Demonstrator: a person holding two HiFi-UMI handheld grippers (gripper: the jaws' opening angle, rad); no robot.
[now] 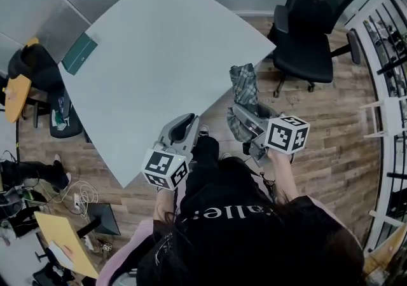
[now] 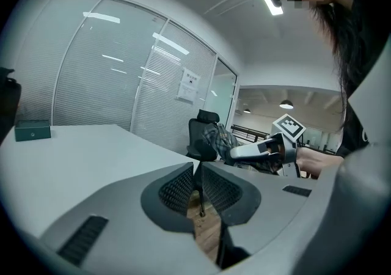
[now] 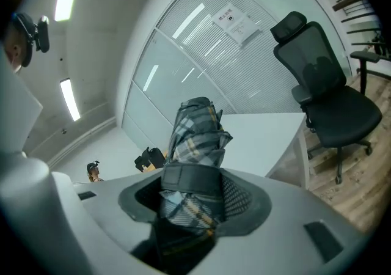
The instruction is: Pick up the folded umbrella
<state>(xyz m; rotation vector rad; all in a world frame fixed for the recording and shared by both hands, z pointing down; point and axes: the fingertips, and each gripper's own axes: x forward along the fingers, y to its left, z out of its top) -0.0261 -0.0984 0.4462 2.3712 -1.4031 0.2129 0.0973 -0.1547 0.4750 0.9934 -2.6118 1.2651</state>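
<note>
The umbrella (image 3: 194, 139) sat in my right hand-held gripper (image 3: 193, 189); the worktop (image 1: 165, 56) lay left of it, the chair (image 1: 311, 30) beyond.

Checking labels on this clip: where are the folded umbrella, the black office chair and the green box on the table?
folded umbrella (image 3: 197, 130), right gripper view, plaid fabric at mid-length.
black office chair (image 1: 309, 56), head view, seat cushion.
green box (image 1: 79, 53), head view, top face.
</note>
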